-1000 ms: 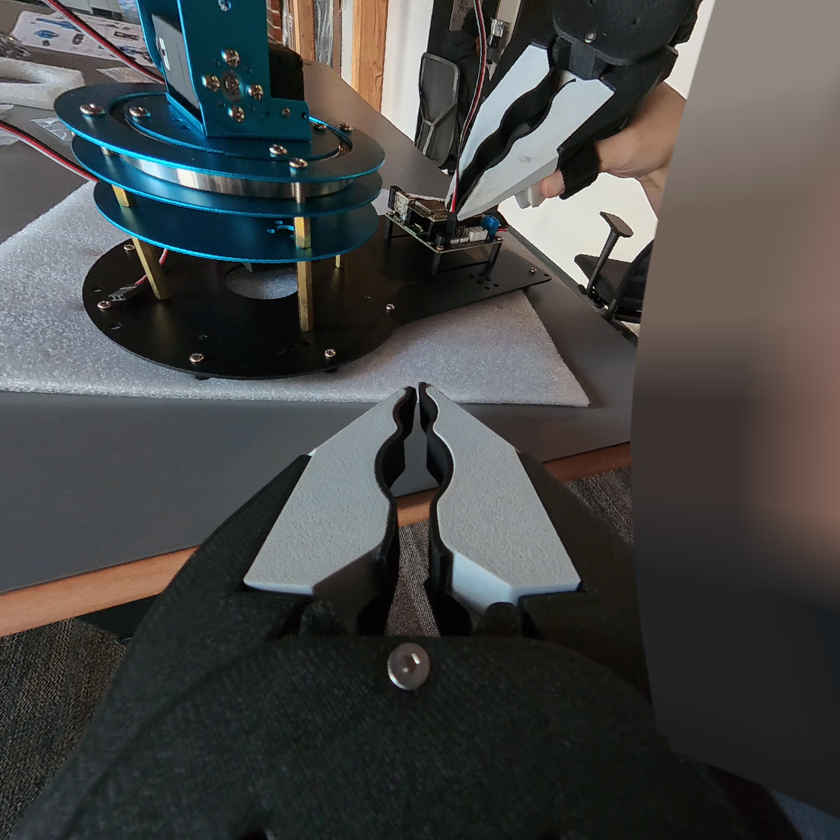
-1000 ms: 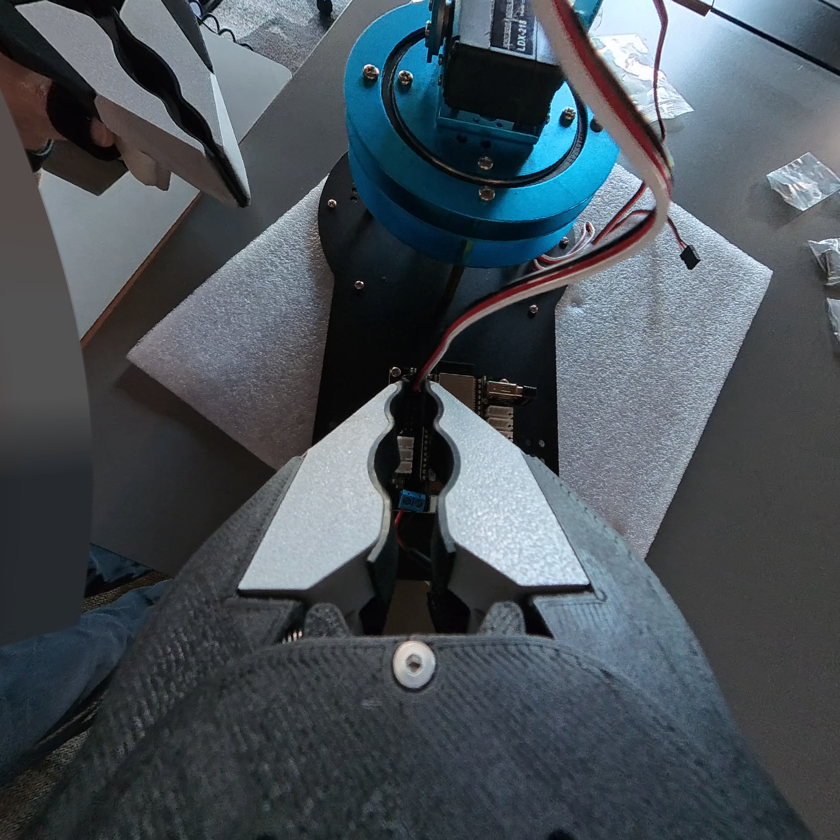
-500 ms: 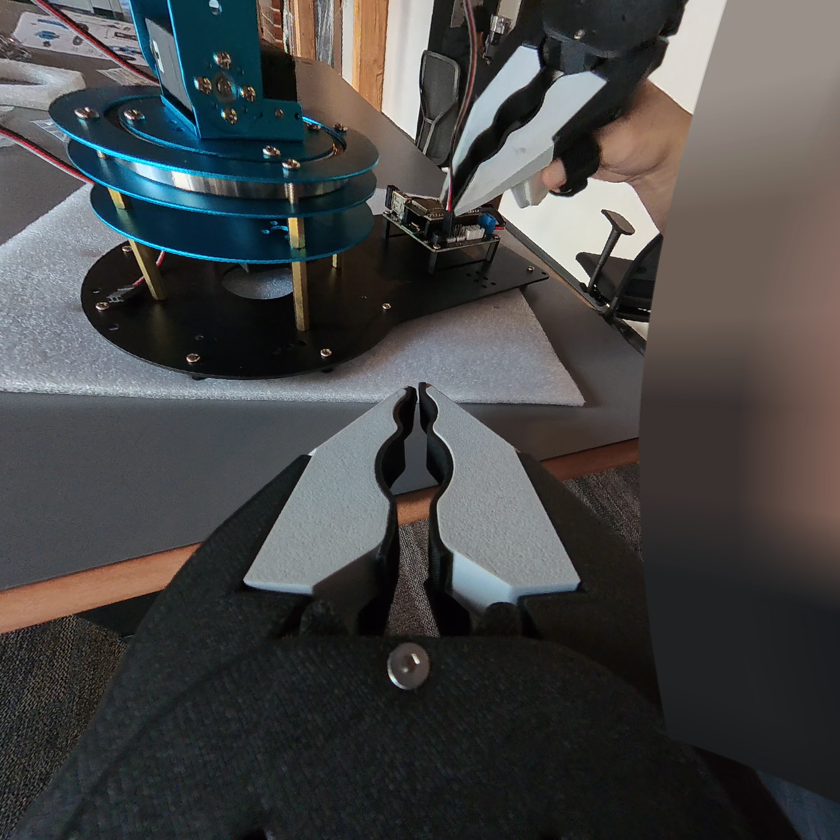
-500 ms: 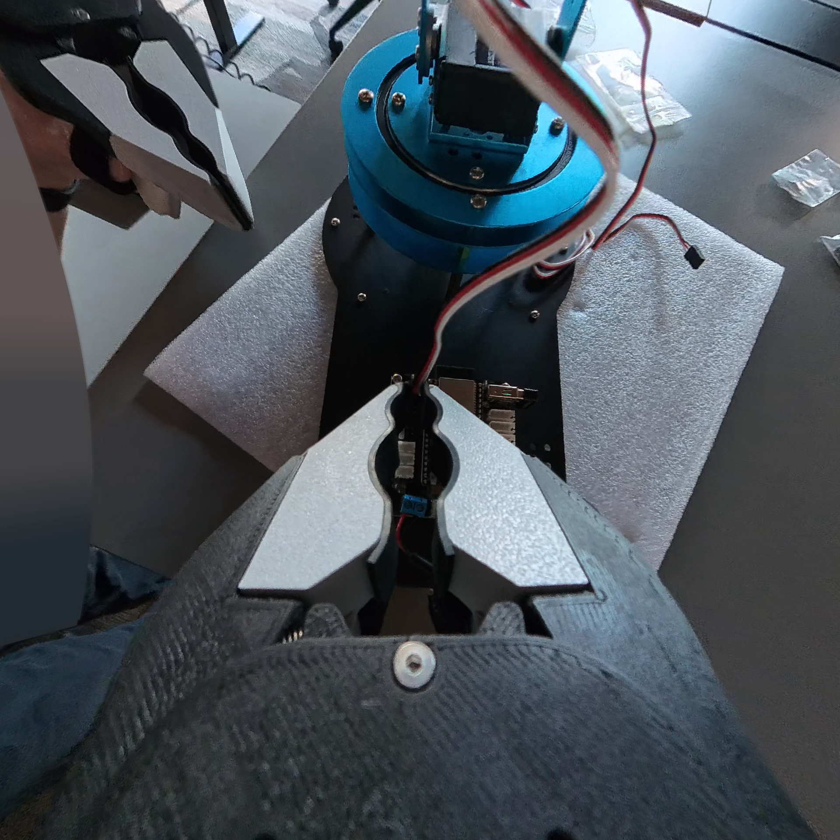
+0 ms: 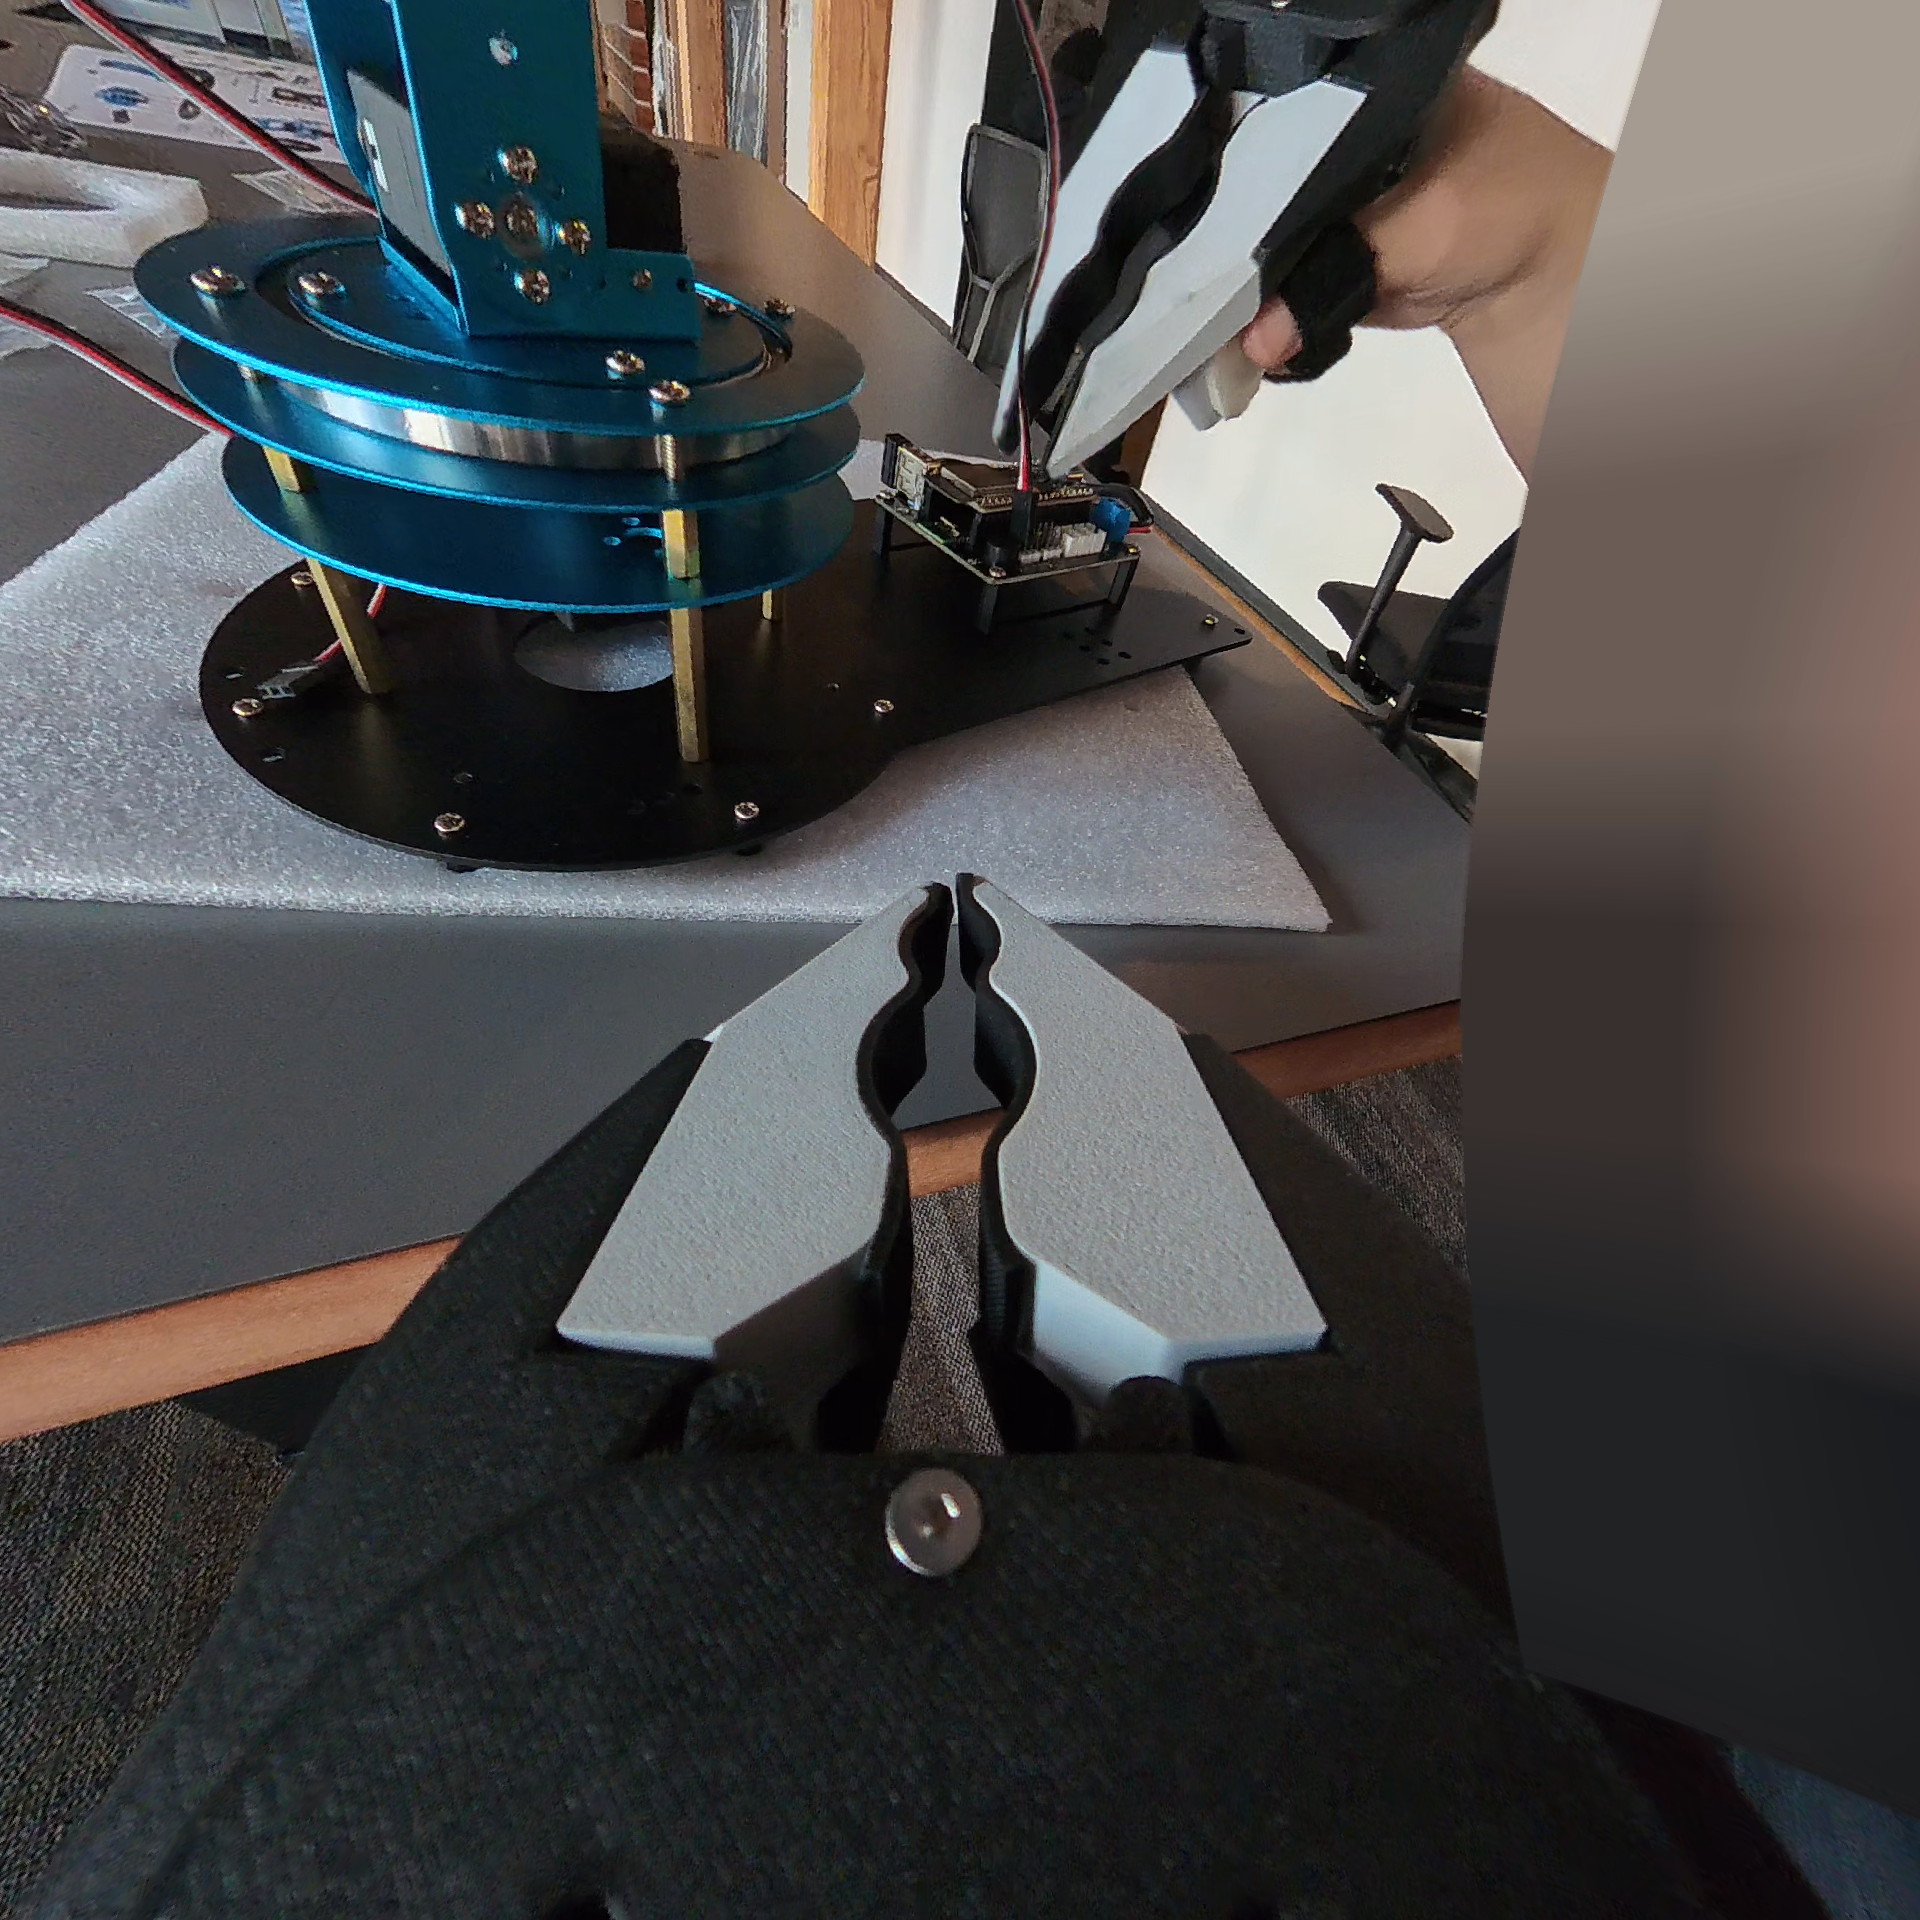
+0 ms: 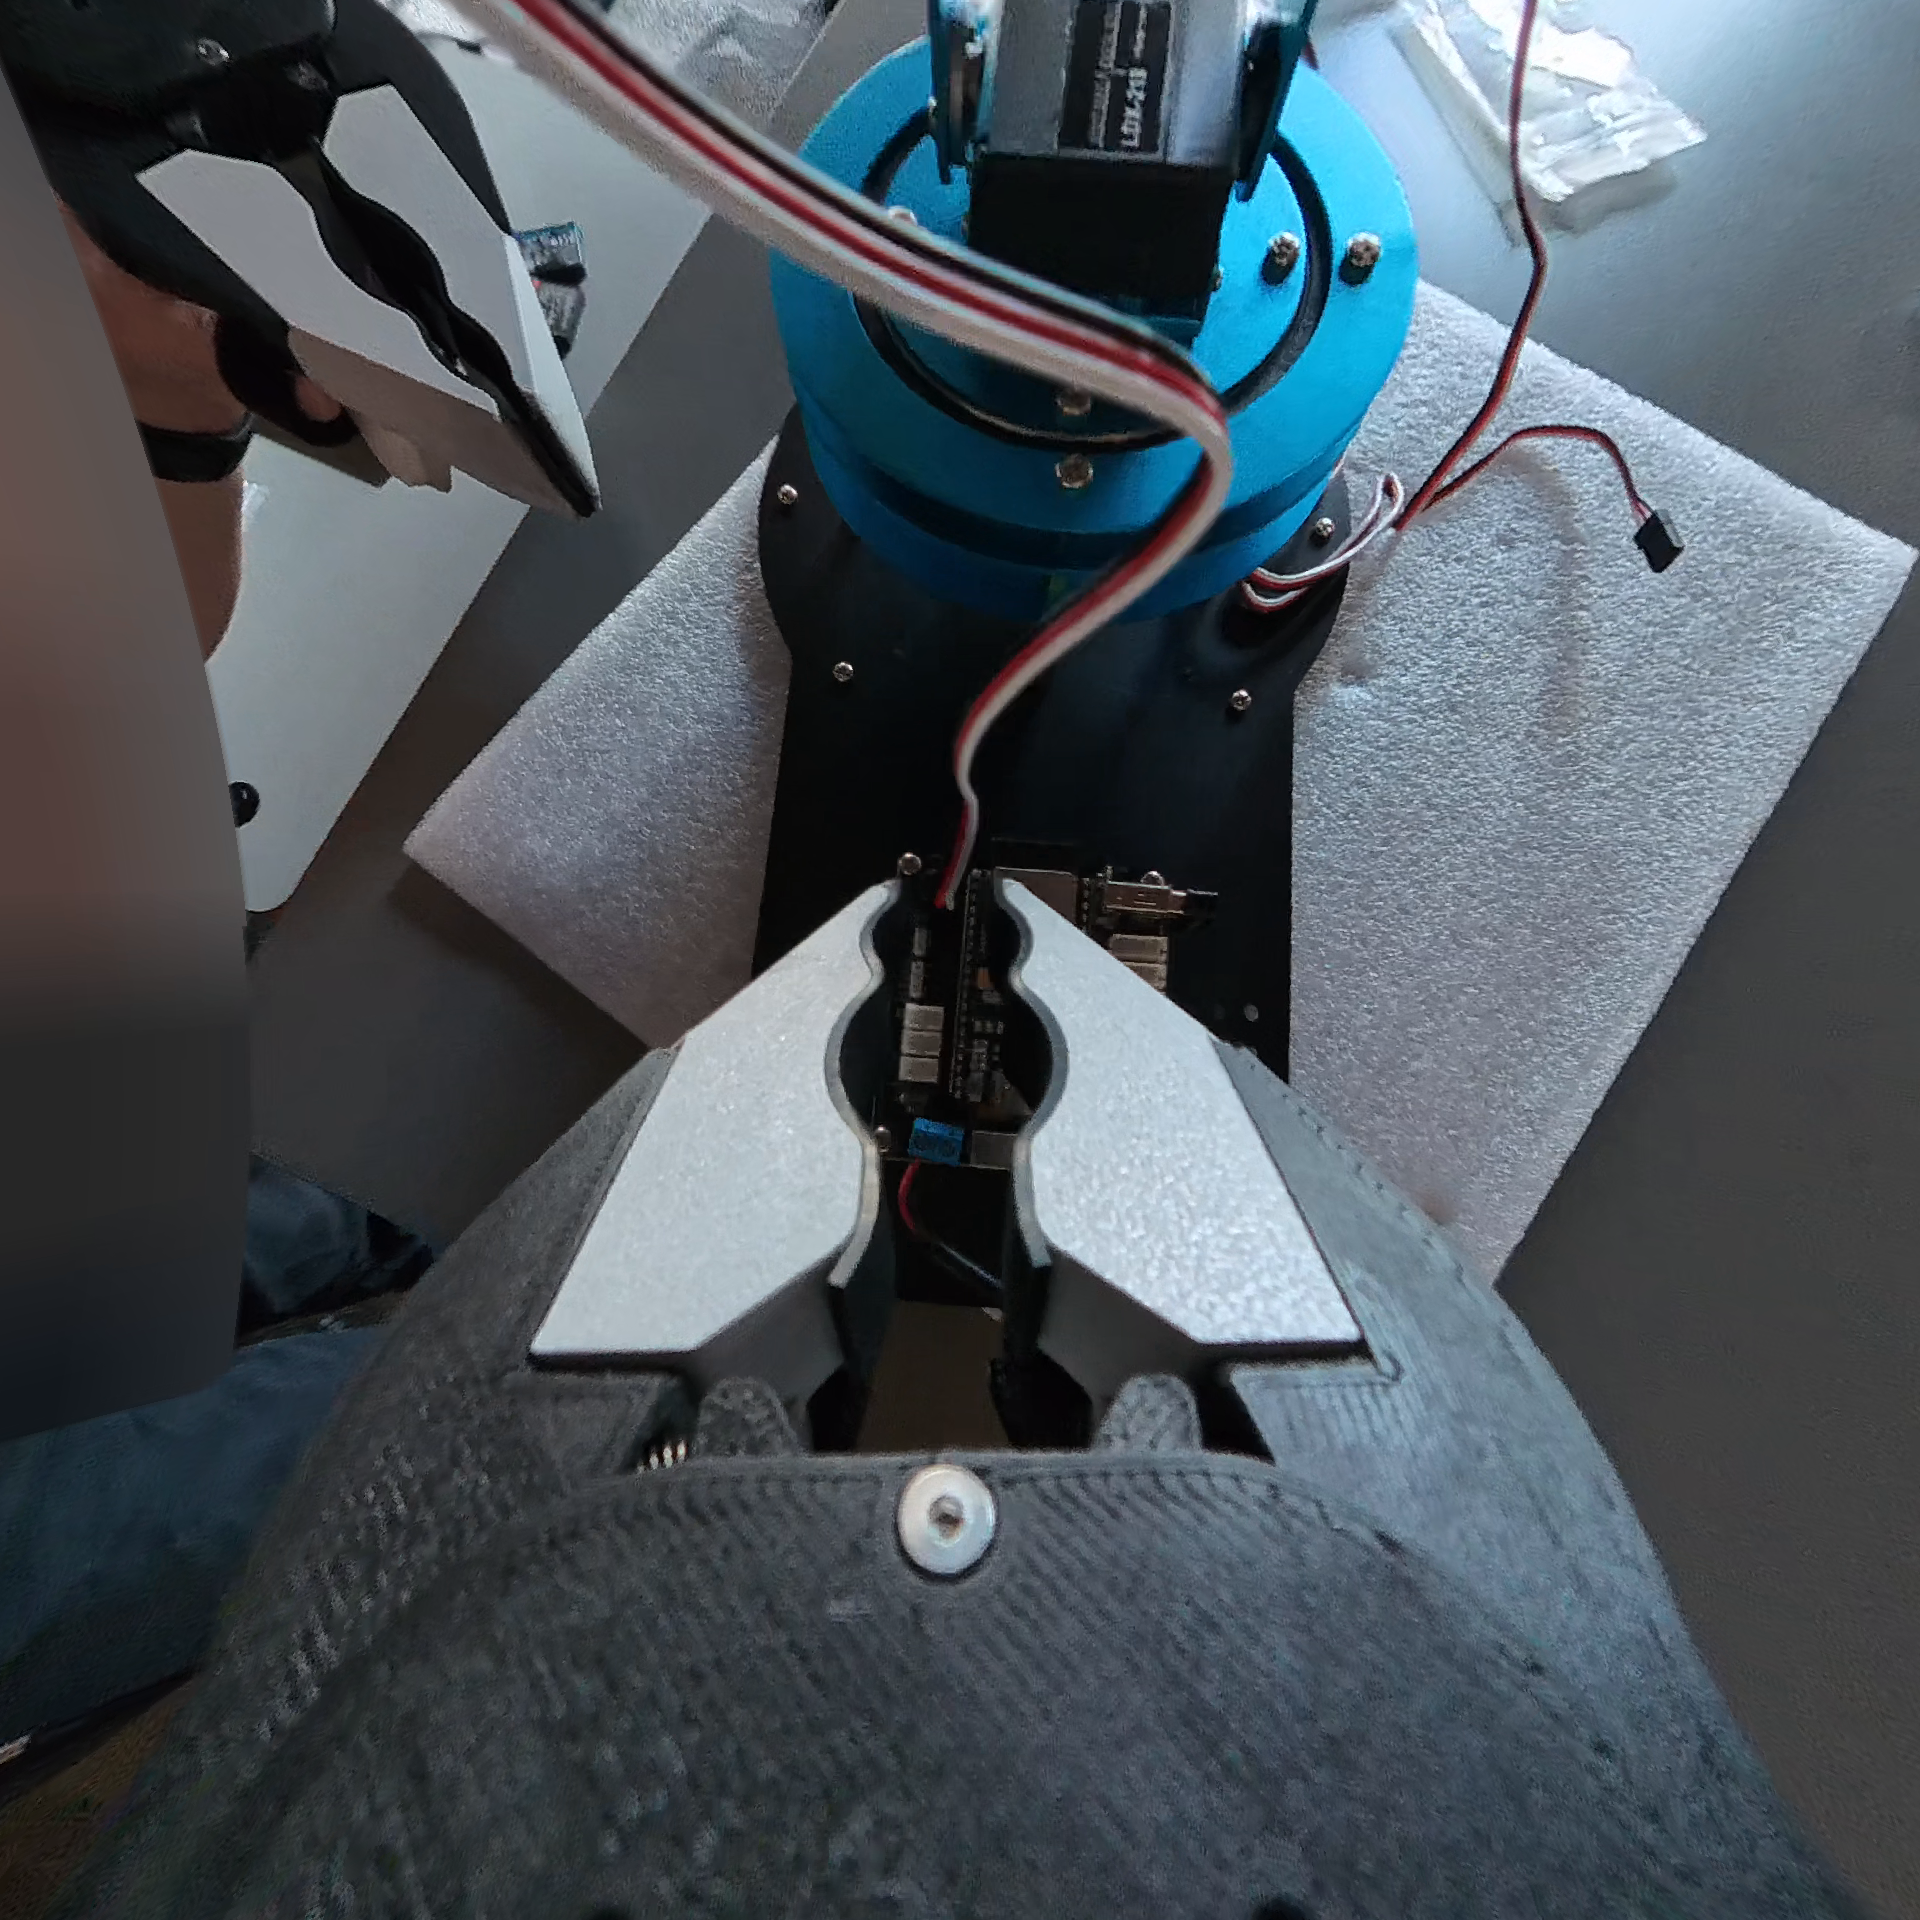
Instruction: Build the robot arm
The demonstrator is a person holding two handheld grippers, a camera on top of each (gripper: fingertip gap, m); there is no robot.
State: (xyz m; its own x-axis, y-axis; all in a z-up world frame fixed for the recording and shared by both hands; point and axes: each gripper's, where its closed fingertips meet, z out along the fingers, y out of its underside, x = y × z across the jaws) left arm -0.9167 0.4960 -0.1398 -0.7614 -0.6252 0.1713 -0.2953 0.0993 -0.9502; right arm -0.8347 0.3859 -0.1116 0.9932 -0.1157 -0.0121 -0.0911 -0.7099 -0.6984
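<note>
My left gripper (image 5: 954, 902) hangs over the bench's (image 5: 312, 1060) near edge, fingers pressed together on nothing. On one white foam sheet (image 6: 1558, 779) lies one black base plate (image 5: 582, 769) carrying three stacked blue discs (image 5: 499, 416). At that plate's right end, my right gripper (image 6: 948, 902) is spread above the one circuit board (image 5: 1013, 514), its tips either side of the plugged-in three-wire cable (image 6: 1039, 665).

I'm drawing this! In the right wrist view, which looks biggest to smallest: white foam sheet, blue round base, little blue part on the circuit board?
1. white foam sheet
2. blue round base
3. little blue part on the circuit board
</note>
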